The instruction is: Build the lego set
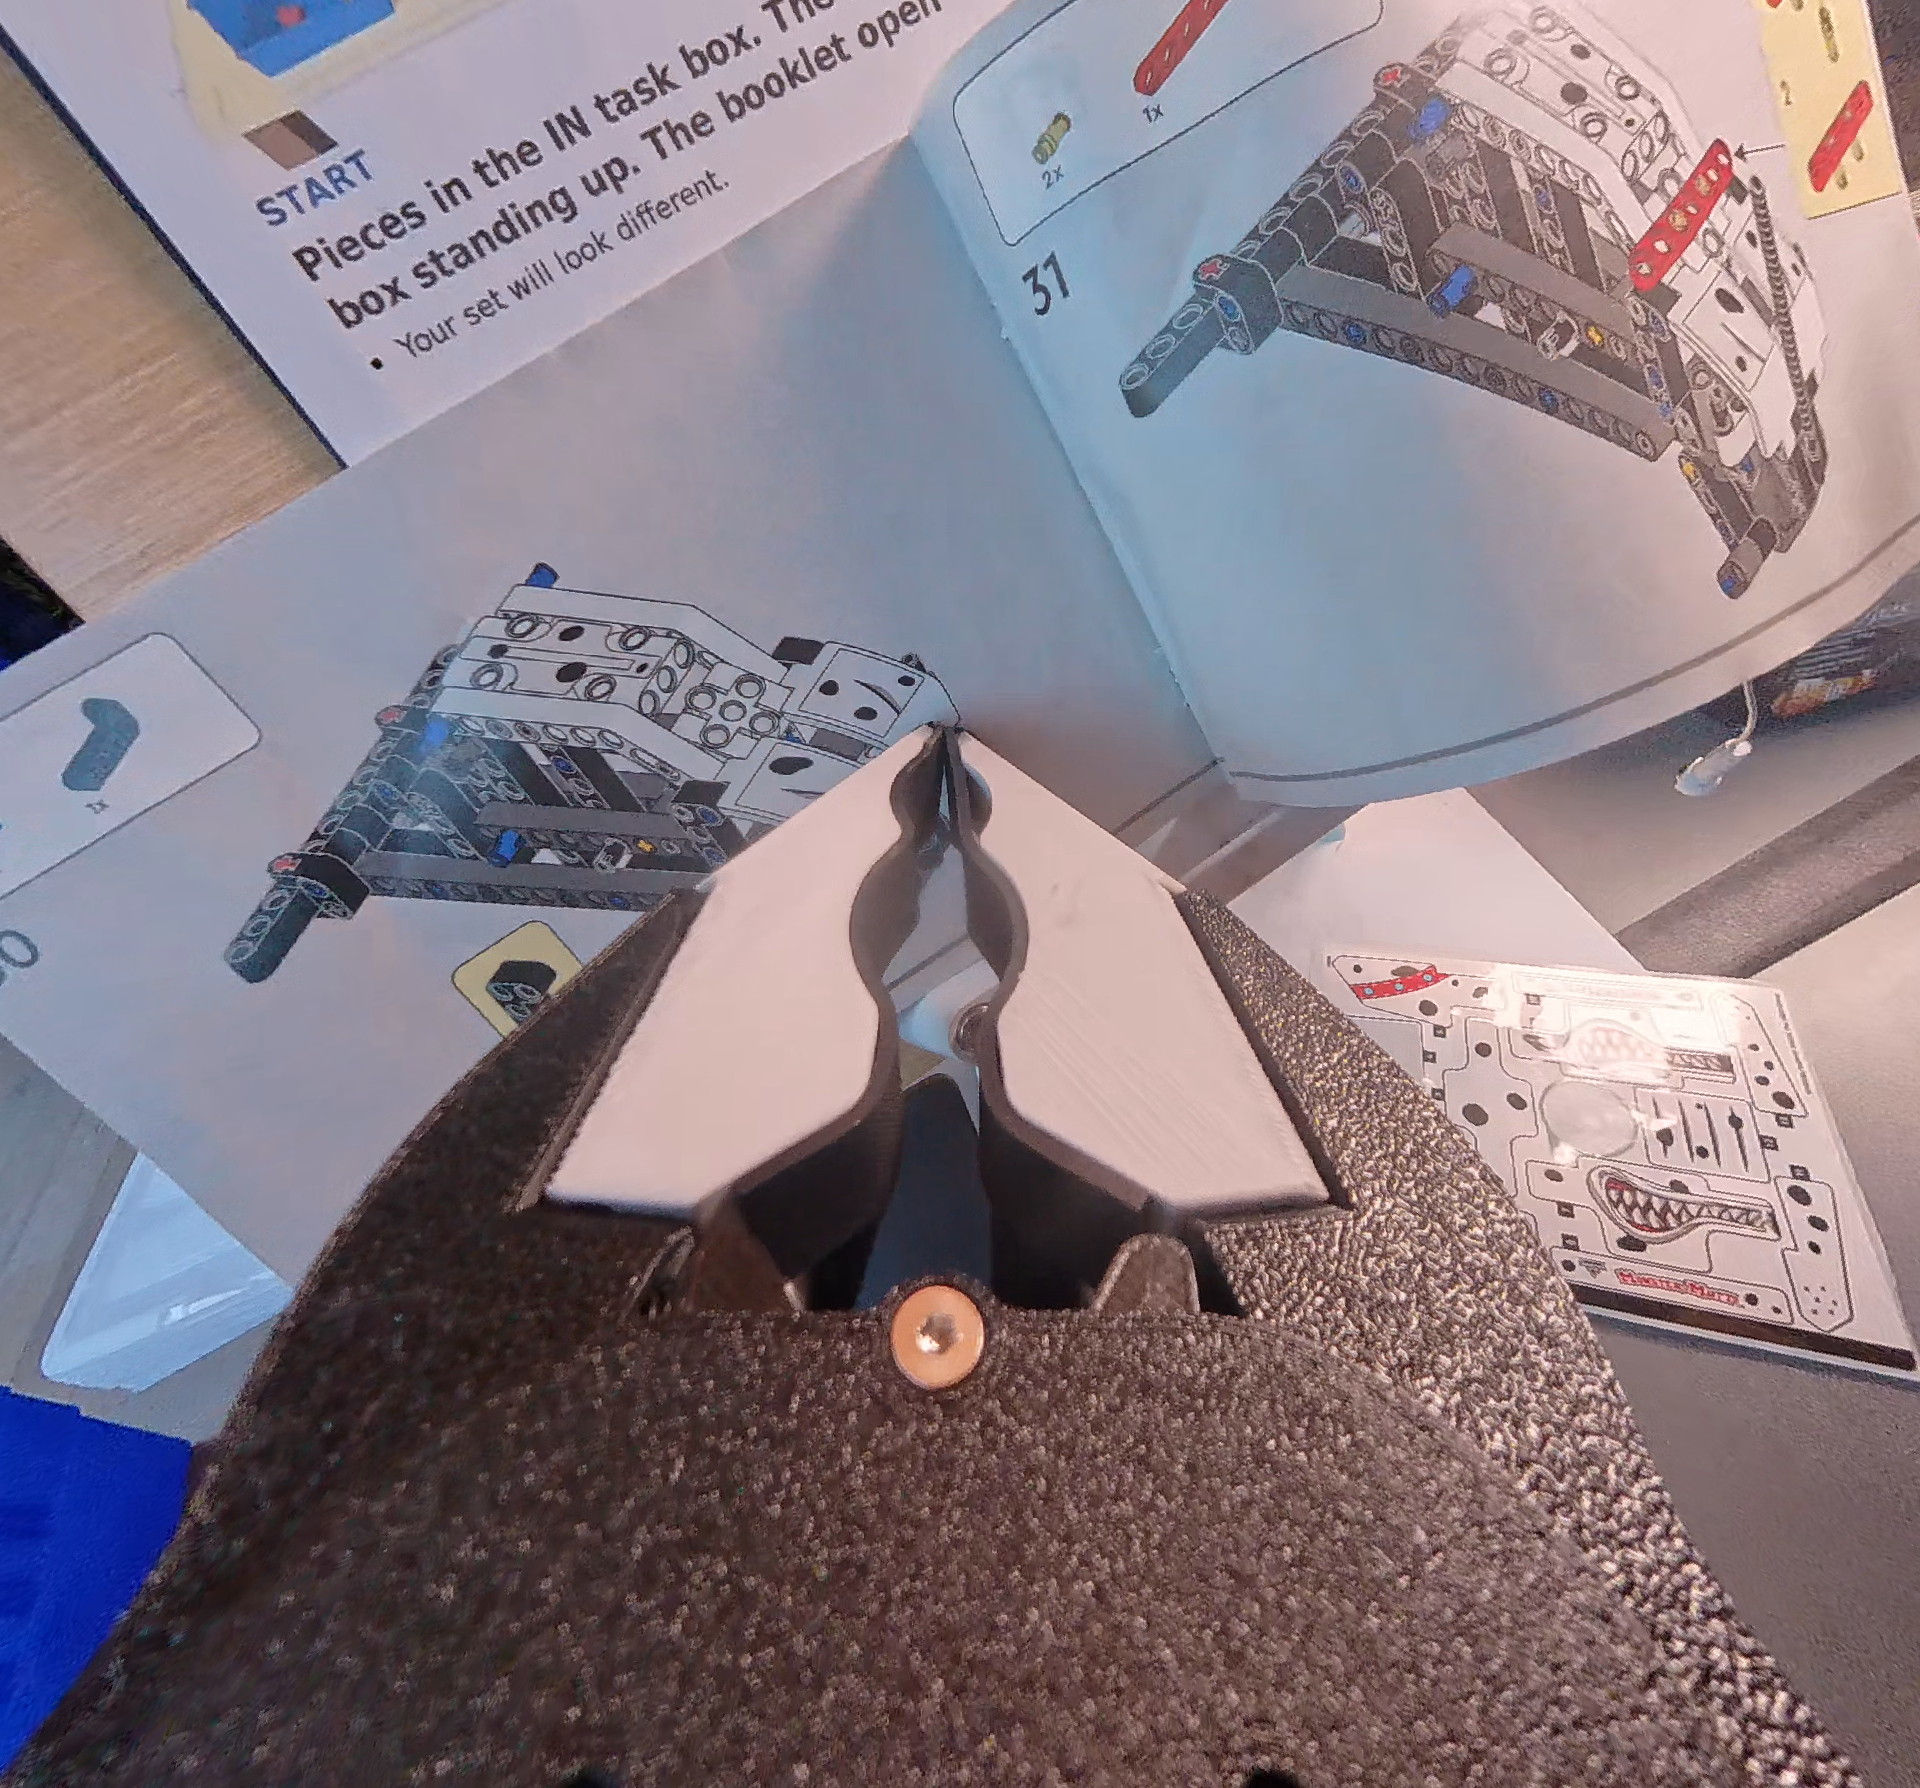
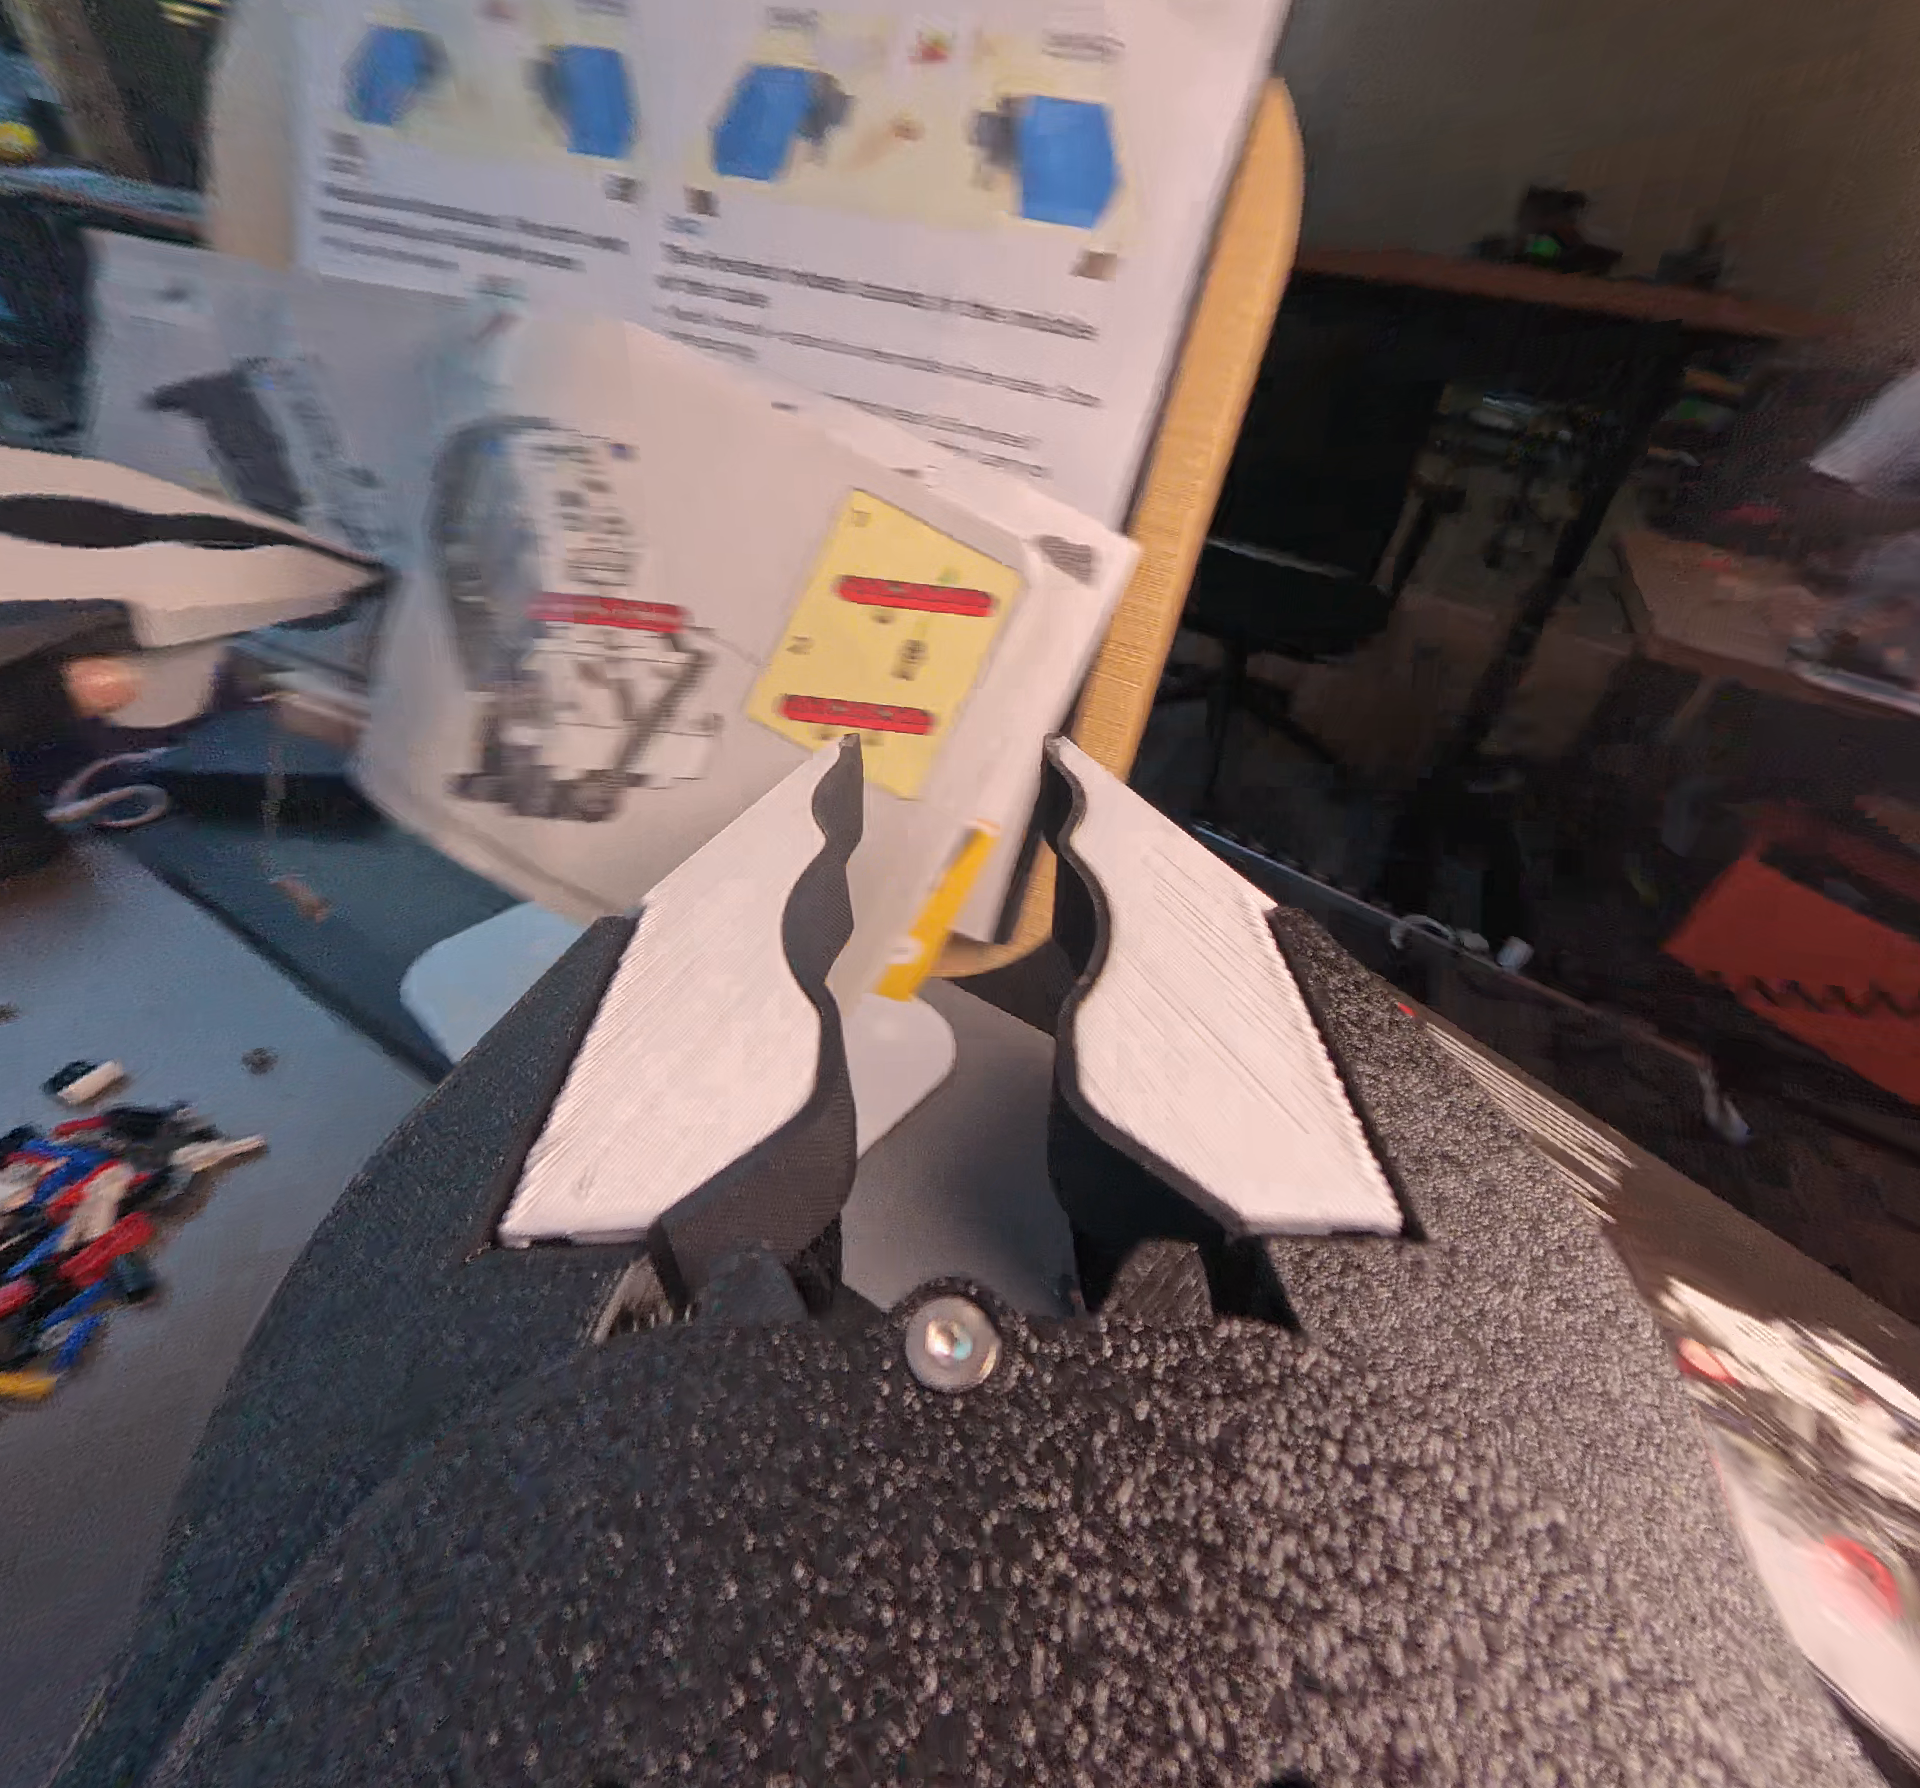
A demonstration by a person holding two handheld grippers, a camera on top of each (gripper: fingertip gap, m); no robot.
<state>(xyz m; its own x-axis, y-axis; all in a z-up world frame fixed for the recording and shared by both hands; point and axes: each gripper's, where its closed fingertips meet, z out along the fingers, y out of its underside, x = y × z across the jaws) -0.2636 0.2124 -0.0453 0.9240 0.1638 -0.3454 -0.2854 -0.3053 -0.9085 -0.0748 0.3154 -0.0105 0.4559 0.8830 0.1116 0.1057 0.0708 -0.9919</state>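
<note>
Both tongs are pointing at the open booklet point(image 1: 727, 533), which is standing propped near the far edge of the tabletop point(image 2: 125, 969). Left tongs point(image 1: 943, 732) are clenched, tips meeting on a thin page edge of the booklet (whether they truly pinch the sheet is hard to tell). Right tongs point(image 2: 951, 746) are released, fingers point(image 2: 717, 990) spread apart with nothing between them, hanging just before the booklet's right-hand page.

Behind the booklet a white instruction sheet point(image 1: 582, 128) is leaning, backed by a tan board point(image 2: 1195, 533).

Only the left view is showing the sticker sheet point(image 1: 1621, 1136) lying flat on the tabletop to the right of the booklet, with bare grey surface around it. Only the right view is showing the heap of loose bricks point(image 2: 73, 1219) (red, blue, black, white) near the left edge, well apart from the booklet, and the tabletop's right edge dropping away to a dim room beyond. That view is blurred.
</note>
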